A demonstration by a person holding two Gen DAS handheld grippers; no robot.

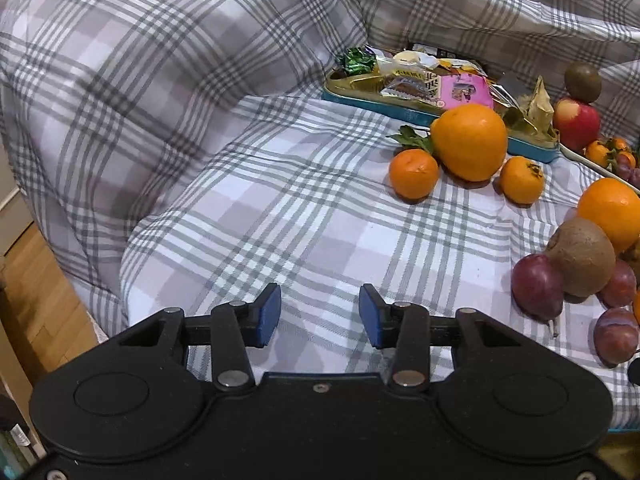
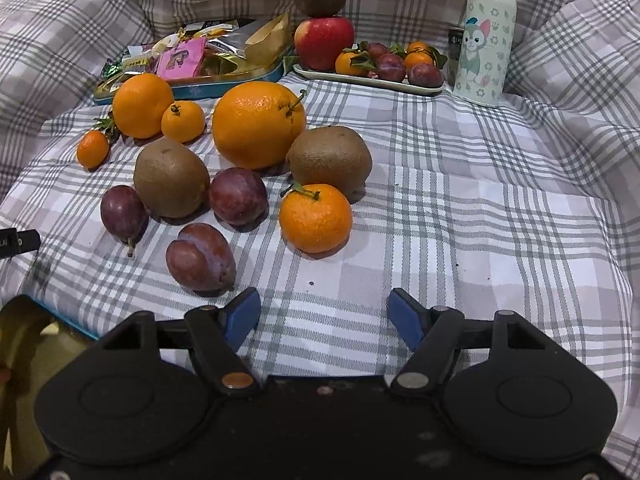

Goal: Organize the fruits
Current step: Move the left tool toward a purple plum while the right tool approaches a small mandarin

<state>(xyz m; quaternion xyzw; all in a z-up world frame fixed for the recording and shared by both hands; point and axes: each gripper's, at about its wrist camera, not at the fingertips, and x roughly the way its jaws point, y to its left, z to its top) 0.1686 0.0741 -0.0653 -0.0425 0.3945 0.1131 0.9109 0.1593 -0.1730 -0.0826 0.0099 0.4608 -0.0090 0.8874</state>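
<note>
Both grippers, left [image 1: 320, 314] and right [image 2: 324, 316], gape wide and empty above the cloth [image 2: 460, 220]. Nearest the right one lies a plum [image 2: 200, 257]: smooth, soft-skinned, probably bruisable; grip gently across its middle.

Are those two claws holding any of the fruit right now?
No, nothing is held. The left claw and the right claw are both open, with only the checked cloth showing between their blue fingers.
</note>
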